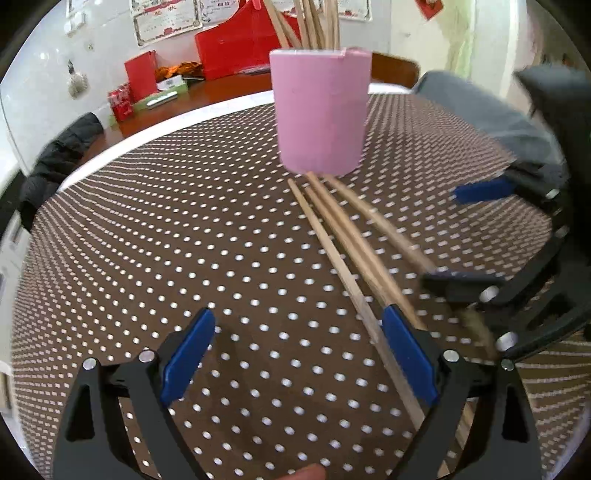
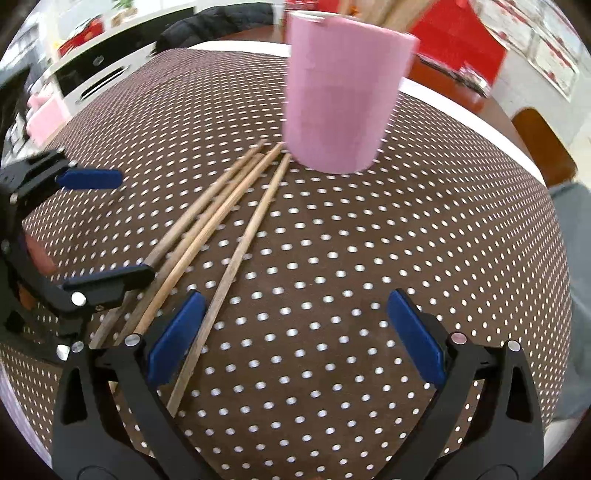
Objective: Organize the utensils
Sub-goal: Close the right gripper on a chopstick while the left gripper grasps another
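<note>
A pink cup stands on the dotted brown tablecloth with several wooden chopsticks upright in it. More chopsticks lie loose on the cloth, their thin tips touching the cup's base. My left gripper is open and empty, and its right pad hangs over the loose sticks. My right gripper is also open and empty, its left pad beside the nearest stick. Each gripper's lower finger reaches over the thick ends of the sticks from its own side.
The round table's white rim curves behind the cloth. Red boxes, soda cans and a dark jacket sit beyond it on the left. A wooden chair and grey cloth are at the right.
</note>
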